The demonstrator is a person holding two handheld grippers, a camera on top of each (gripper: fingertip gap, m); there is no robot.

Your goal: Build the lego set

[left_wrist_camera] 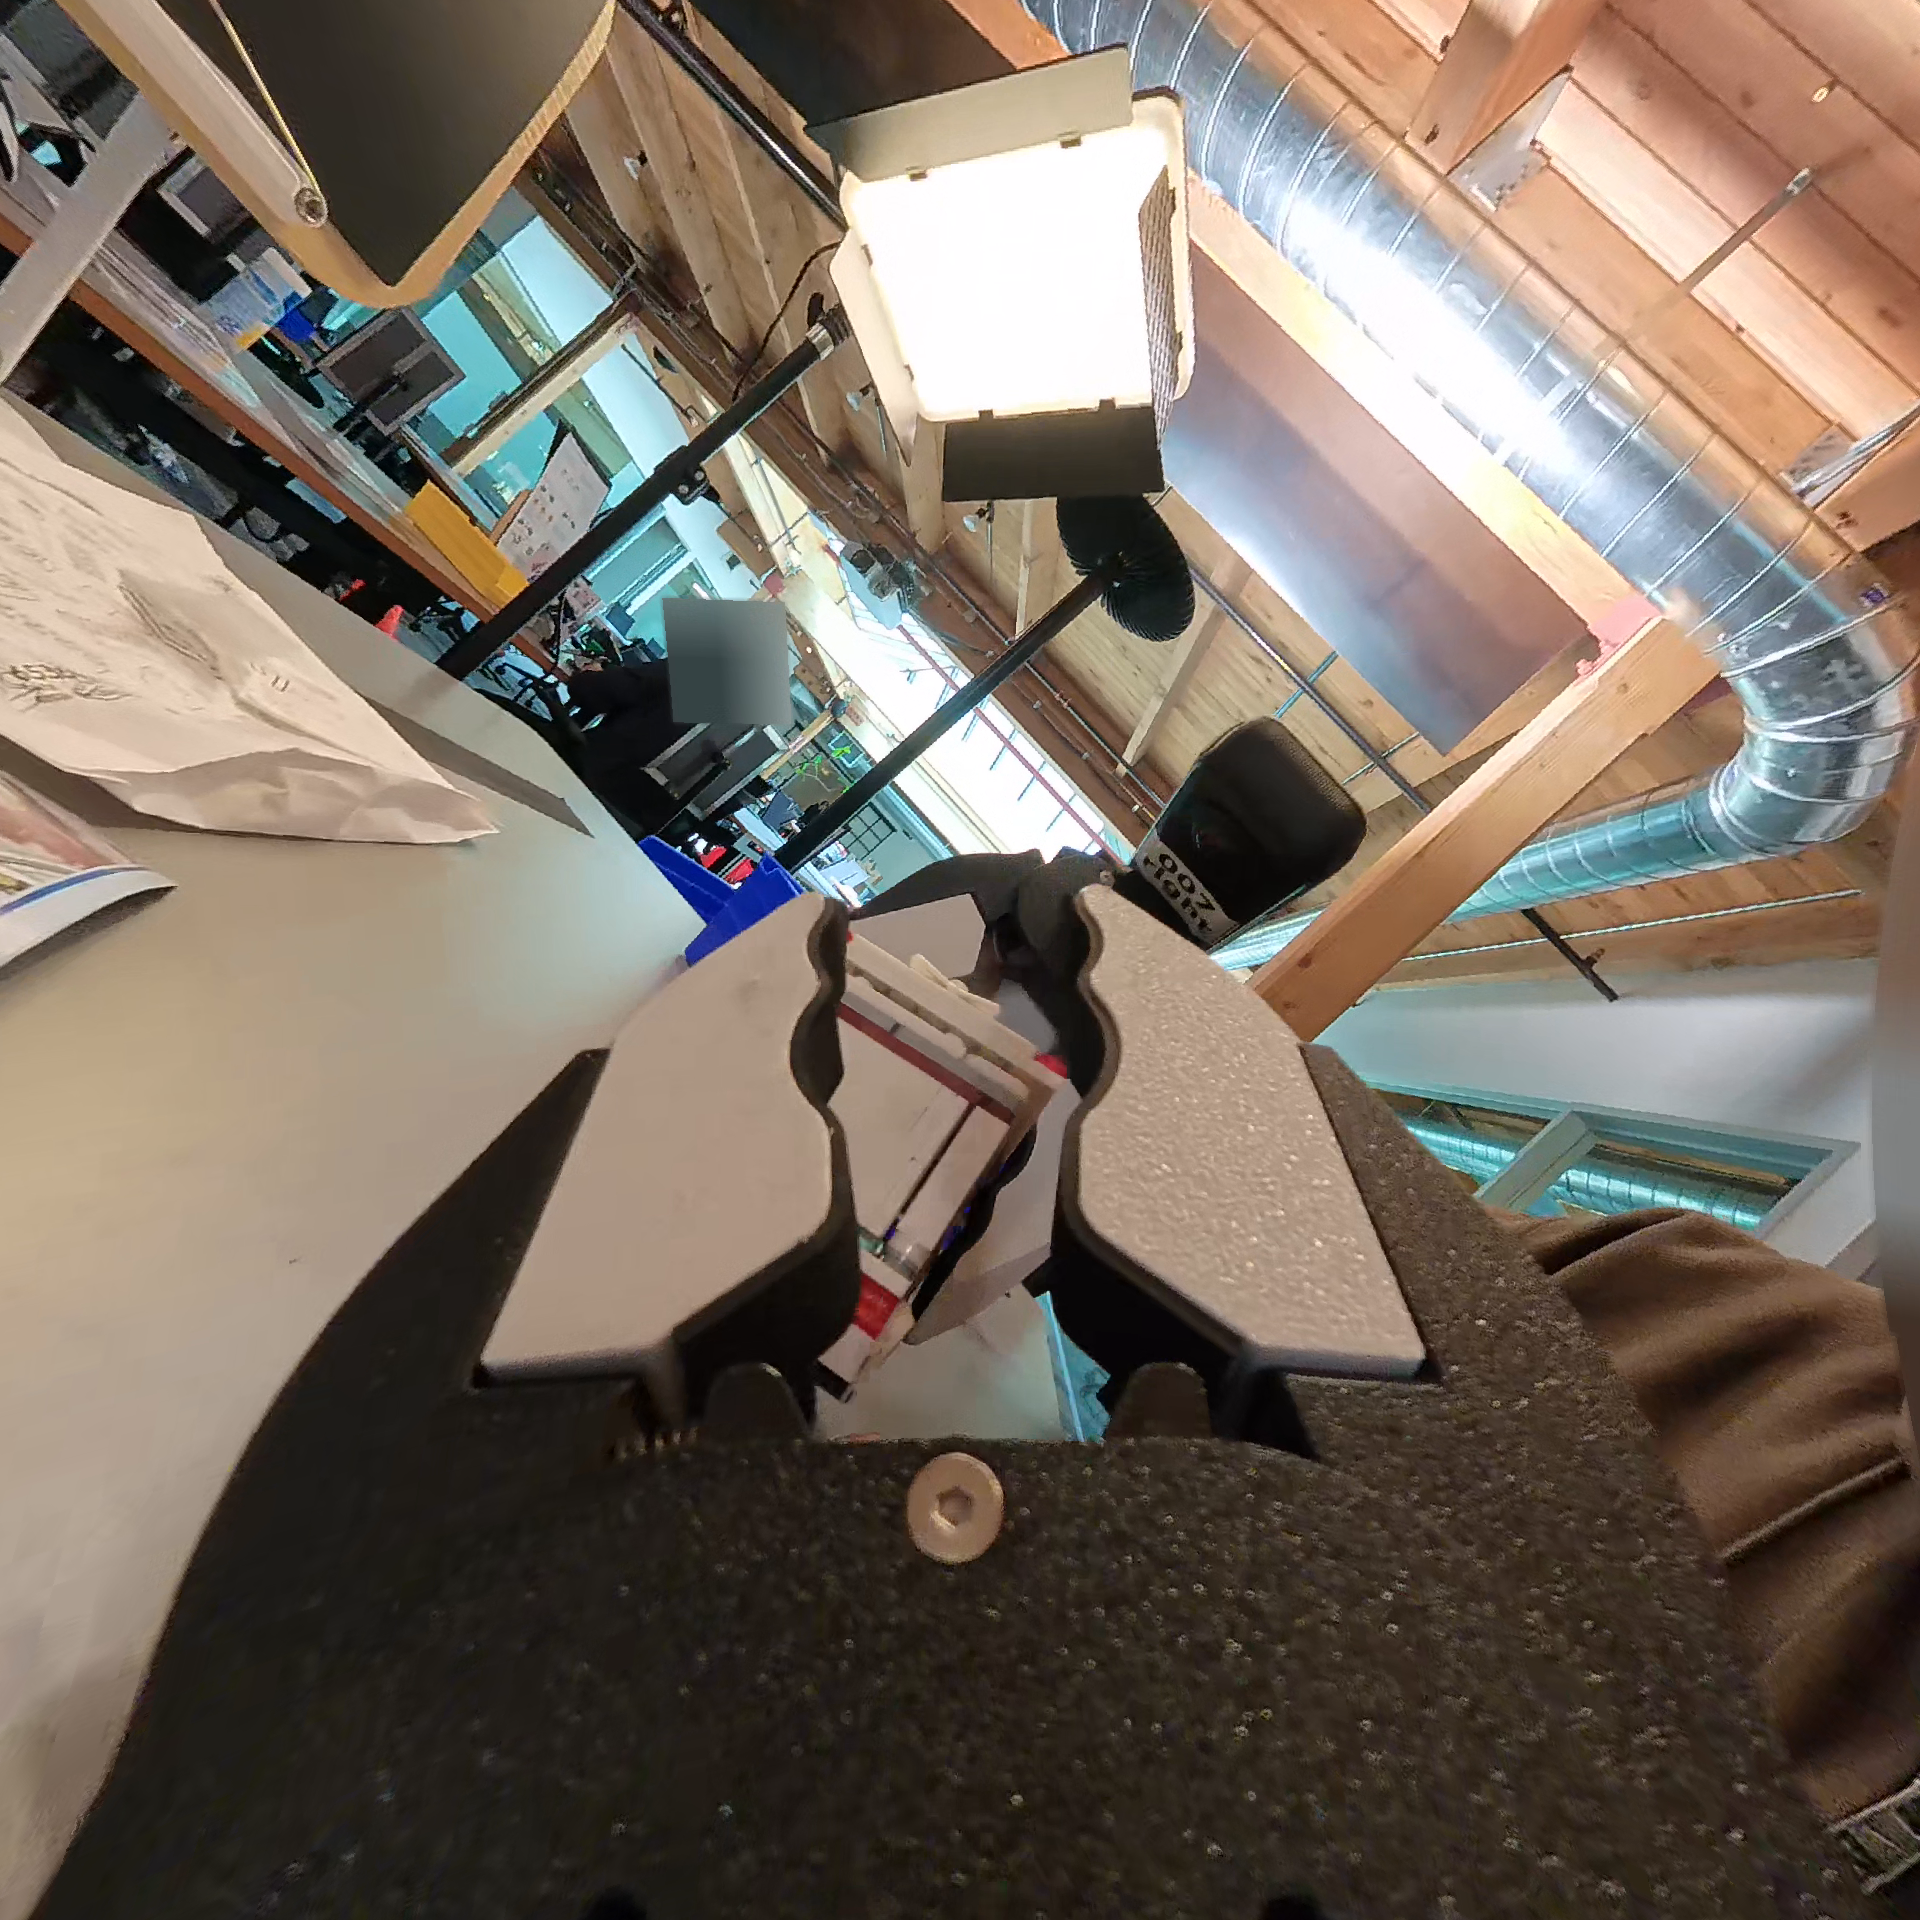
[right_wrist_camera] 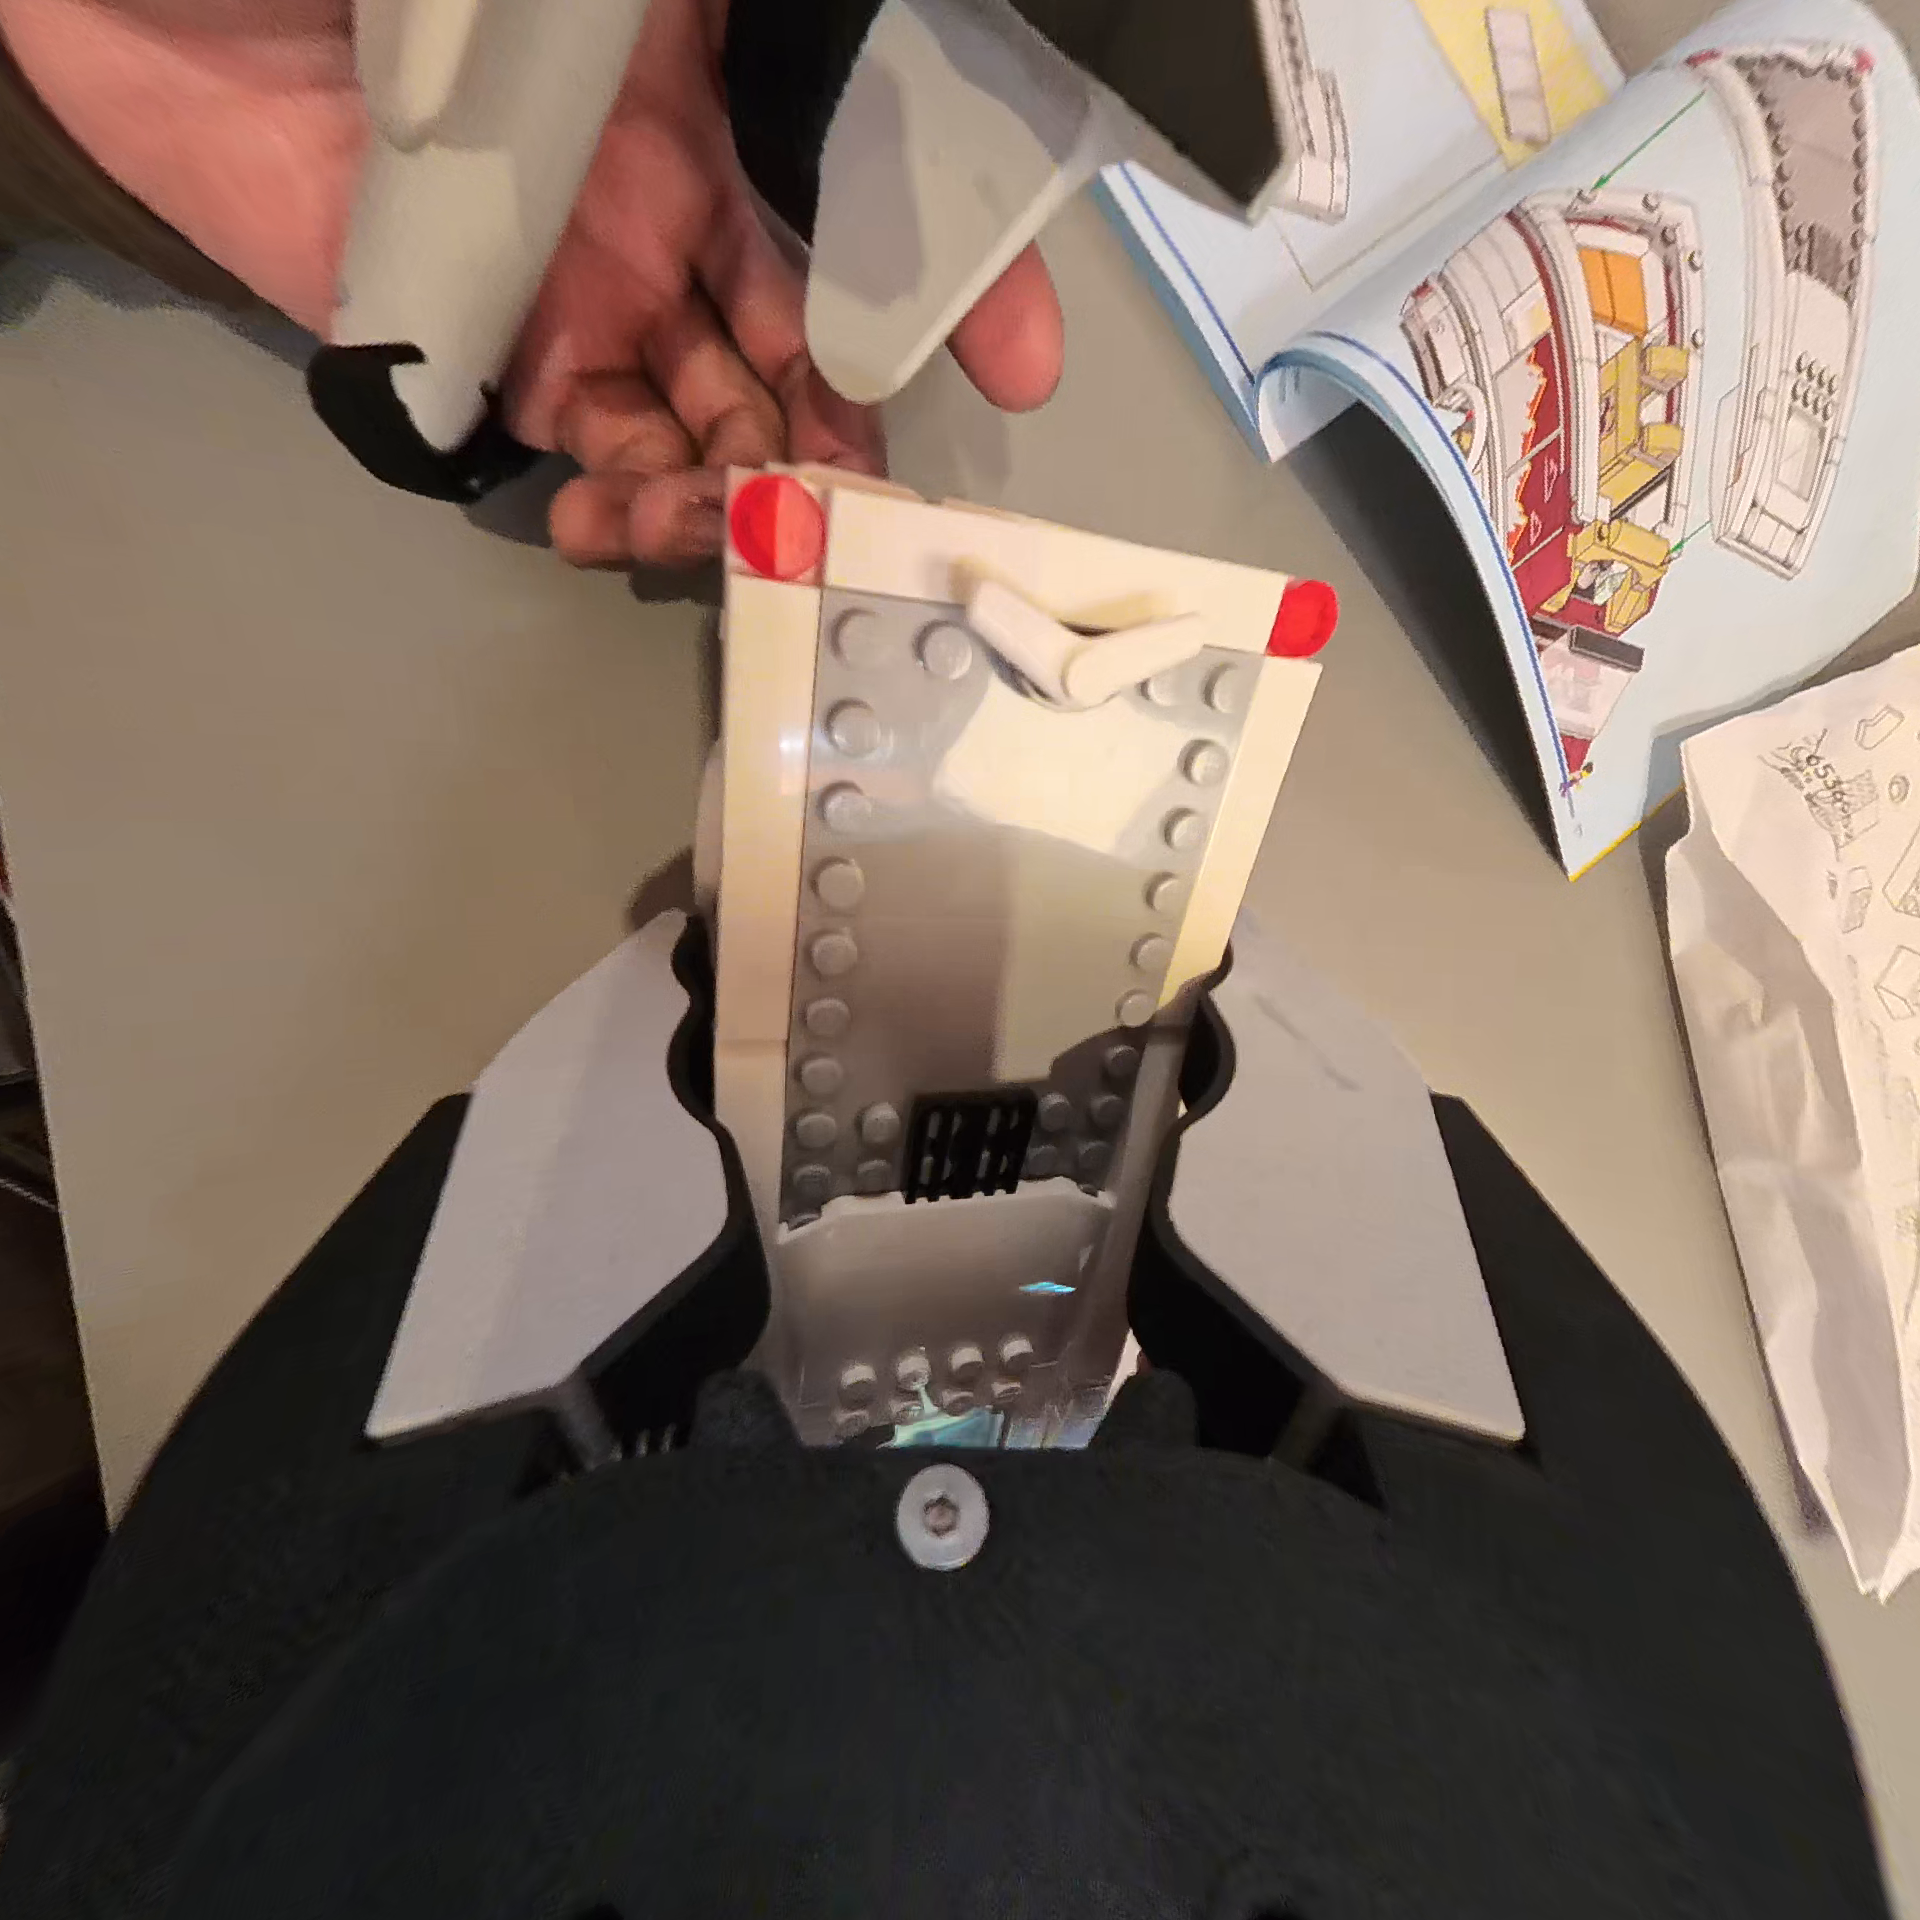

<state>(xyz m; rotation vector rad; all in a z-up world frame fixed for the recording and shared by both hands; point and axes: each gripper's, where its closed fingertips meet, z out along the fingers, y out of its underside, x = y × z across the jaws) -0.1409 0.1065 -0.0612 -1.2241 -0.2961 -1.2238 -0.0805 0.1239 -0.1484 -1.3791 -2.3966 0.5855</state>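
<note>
We've got a brick-built model (right_wrist_camera: 997, 935) — a long grey studded plate with white side strips, two red round caps at its far corners and a small black grille near its base — clamped in the right gripper (right_wrist_camera: 951, 997), with both dark inner pads pressing on its long edges. It sticks out past the fingertips, held up above the grey table (right_wrist_camera: 312, 831). The left gripper (left_wrist_camera: 961, 925) is closed partway around the same model: from its own camera we see the model's white and grey edge with a thin red stripe sitting between the jaws, the left pad right against it, but whether the right pad actually touches we can't tell. In the right camera a hand (right_wrist_camera: 665, 343) holds the left gripper's handle just beyond the model's far end. An open instruction booklet (right_wrist_camera: 1538, 436) lies off to the right, and a crumpled white paper bag (right_wrist_camera: 1808, 1091) sits near it — both on the table. Above, the left camera catches a bright light panel (left_wrist_camera: 1003, 281) and a shiny metal duct (left_wrist_camera: 1558, 436) under a wooden ceiling.
</note>
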